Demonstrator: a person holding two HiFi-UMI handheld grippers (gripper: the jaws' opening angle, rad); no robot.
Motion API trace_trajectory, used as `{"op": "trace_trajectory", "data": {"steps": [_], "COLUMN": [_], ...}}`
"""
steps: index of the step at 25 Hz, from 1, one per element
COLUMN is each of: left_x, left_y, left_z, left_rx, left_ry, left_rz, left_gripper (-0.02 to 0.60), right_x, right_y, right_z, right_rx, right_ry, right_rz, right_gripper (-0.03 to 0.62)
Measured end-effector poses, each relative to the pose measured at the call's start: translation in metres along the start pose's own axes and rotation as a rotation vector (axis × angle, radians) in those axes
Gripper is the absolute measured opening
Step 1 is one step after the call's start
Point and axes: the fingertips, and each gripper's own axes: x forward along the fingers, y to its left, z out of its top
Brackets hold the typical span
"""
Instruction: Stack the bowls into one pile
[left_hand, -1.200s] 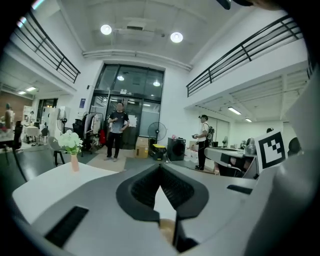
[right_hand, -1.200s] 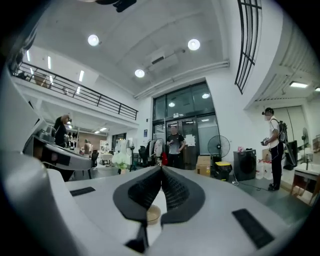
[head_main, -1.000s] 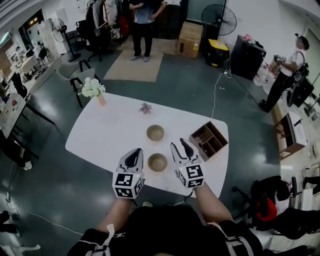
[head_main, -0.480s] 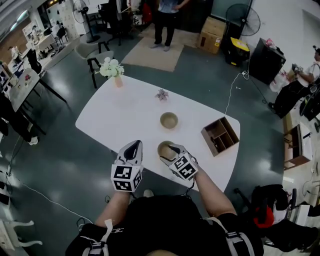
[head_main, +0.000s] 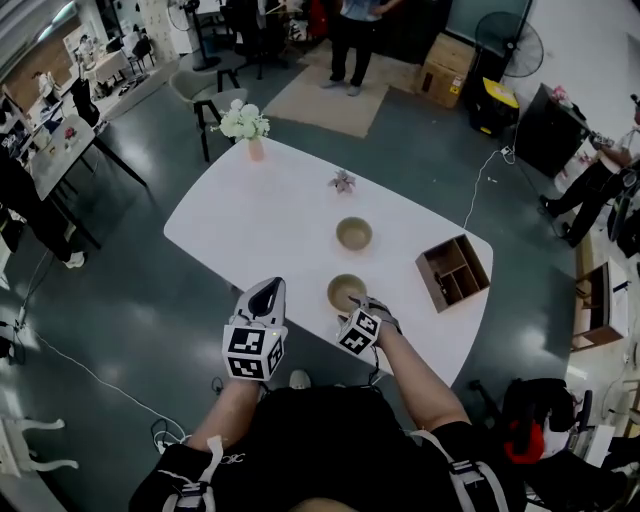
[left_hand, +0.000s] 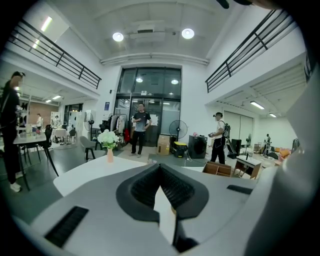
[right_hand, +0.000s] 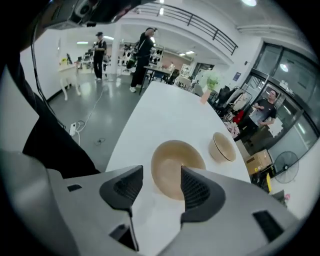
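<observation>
At lower centre of the head view, the right tool (head_main: 362, 304) is straddling the near bowl (head_main: 344, 290) rim on the tabletop (head_main: 250, 225). Its jaws are apart and have just been closing, but are not yet pressing. It is worth seating deeper before pinching, then lifting over the far bowl (head_main: 354, 234). The left tool (head_main: 266, 296) is sitting closed and empty.

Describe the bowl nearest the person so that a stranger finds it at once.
On the white table, two tan bowls stand apart. The near bowl lies by the front edge, just ahead of the right tool; the far bowl sits mid-table.
</observation>
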Motion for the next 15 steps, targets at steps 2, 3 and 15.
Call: {"op": "trace_trajectory", "data": {"steps": [2,3,15], "left_x": [-0.001,-0.002,-0.007], "left_y": [0.003,0.004,0.019], "left_z": [-0.002,-0.003,-0.003], "left_rx": [0.001,0.001,0.0], "left_ry": [0.003,0.003,0.004], "left_rz": [0.002,0.003,0.013], "left_gripper": [0.011,0.011,0.011], "right_x": [0.009,0.013,0.022], "right_y": [0.003,0.004,0.004], "right_z": [-0.008,-0.011,-0.012], "right_rx": [-0.078,-0.109,-0.216], "right_ry": [0.052,0.071,0.091], "right_rz": [-0.018,-0.026,-0.07], "right_gripper": [0.247,0.24,0.032]}}
